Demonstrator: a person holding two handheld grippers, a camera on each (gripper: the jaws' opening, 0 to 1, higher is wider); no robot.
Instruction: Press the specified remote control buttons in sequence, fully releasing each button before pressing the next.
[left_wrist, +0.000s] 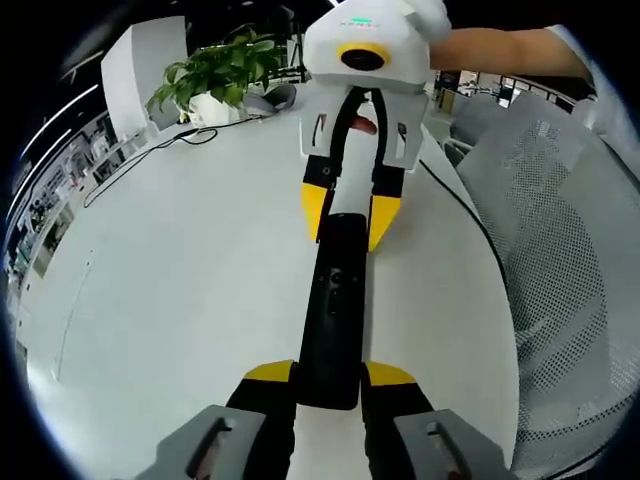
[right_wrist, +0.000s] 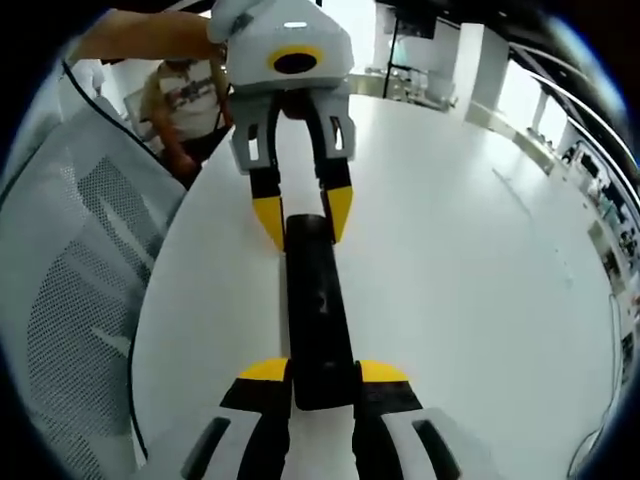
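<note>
Spanning both grippers, the black remote (left_wrist: 332, 310) is clamped endwise by left gripper (left_wrist: 330, 385) and right gripper (right_wrist: 310, 385) near the white table (left_wrist: 180, 280) edge.

Remote (left_wrist: 333, 310) between both tongs, on table (left_wrist: 180, 280)

Bright, even indoor light, white desk (left_wrist: 180, 270) near glare in both views, soft faint shadows beneath the black remote (left_wrist: 335, 310), strong fisheye bending at the edges, background slightly soft, centre sharp.
</note>
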